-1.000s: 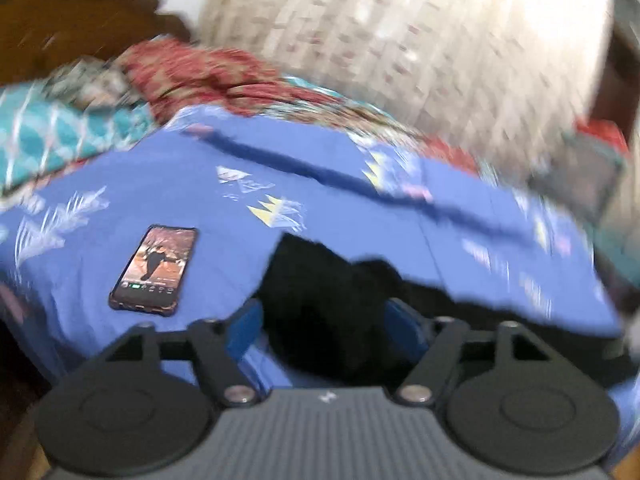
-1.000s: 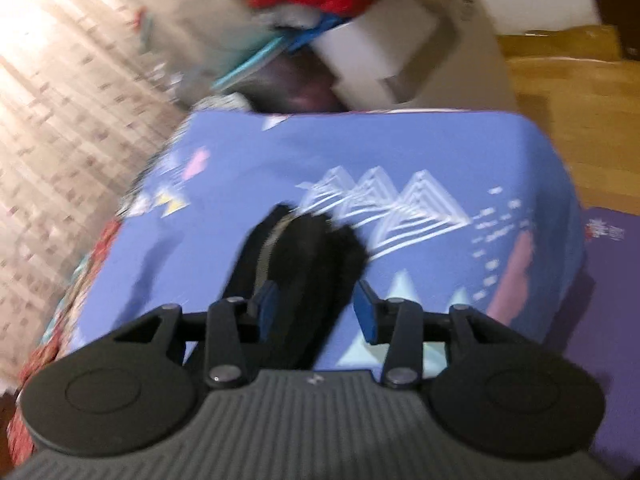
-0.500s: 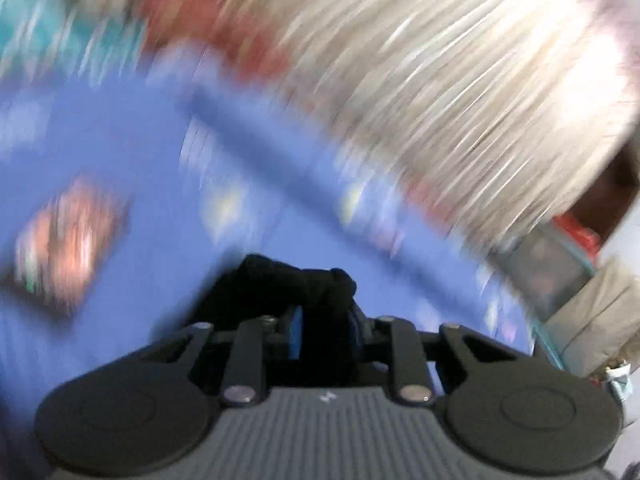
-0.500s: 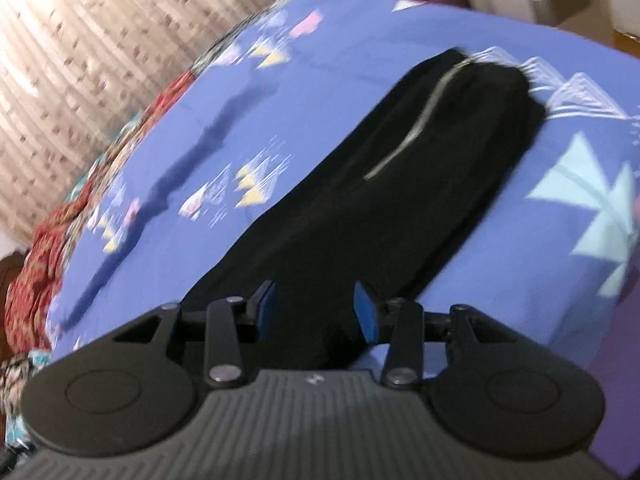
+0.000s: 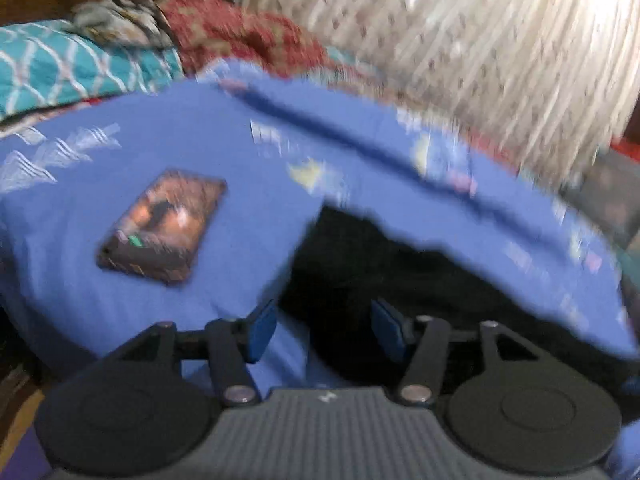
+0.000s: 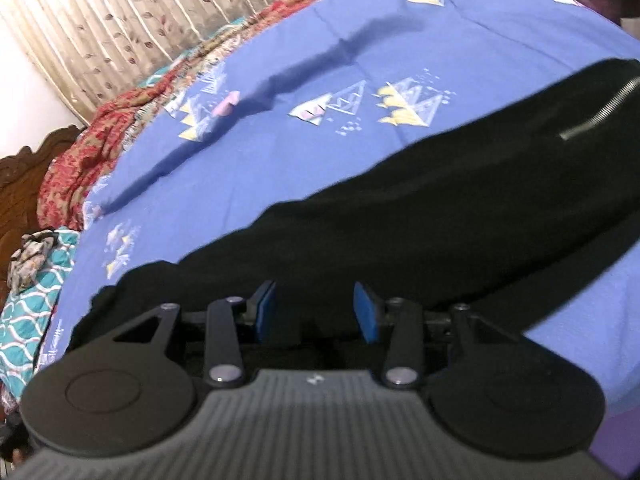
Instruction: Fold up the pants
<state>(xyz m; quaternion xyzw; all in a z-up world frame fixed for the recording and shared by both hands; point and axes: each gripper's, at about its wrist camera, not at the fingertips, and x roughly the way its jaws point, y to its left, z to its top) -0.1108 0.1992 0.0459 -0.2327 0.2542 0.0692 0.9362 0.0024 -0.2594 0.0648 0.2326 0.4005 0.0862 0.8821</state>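
Both tongs gape wide, holding nothing. The left gripper (image 5: 324,330) hovers low over the black pants (image 5: 384,272), phone (image 5: 162,226) at ten o'clock. The right gripper (image 6: 315,311) hovers above the pants (image 6: 420,224), stretching toward two o'clock across the blue bedsheet (image 6: 280,128).

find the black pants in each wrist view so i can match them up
Left wrist: black pants lie lower centre to right, beyond the open fingers.
Right wrist: black pants run diagonally from lower left to upper right.
Shared landmark: blue patterned bedsheet beneath them.
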